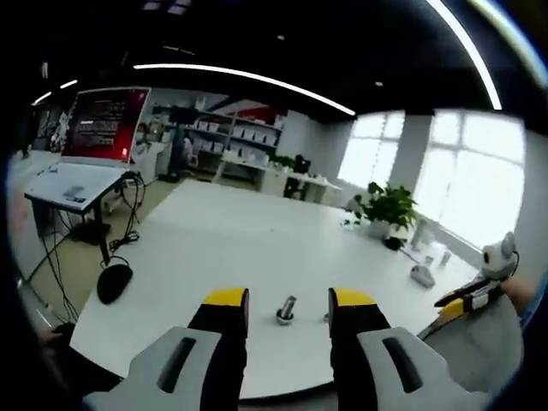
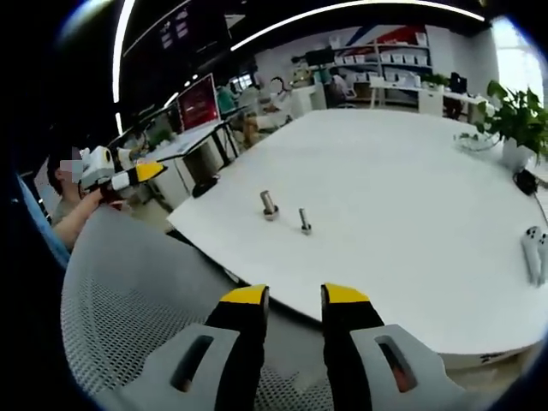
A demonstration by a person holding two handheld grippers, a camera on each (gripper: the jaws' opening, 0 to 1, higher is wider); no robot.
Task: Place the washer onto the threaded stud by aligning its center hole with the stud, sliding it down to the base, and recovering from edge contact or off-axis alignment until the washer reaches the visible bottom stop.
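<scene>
Threaded stud [image 2: 304,221] standing on bench [image 2: 411,214]; left gripper [image 1: 289,310] and right gripper [image 2: 294,298] hovering released, grasping nothing.

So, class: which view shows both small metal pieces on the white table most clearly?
The right gripper view: the two metal pieces stand apart on the white table, unobstructed. In the left gripper view one shows between the tongs; the second is mostly hidden.
</scene>
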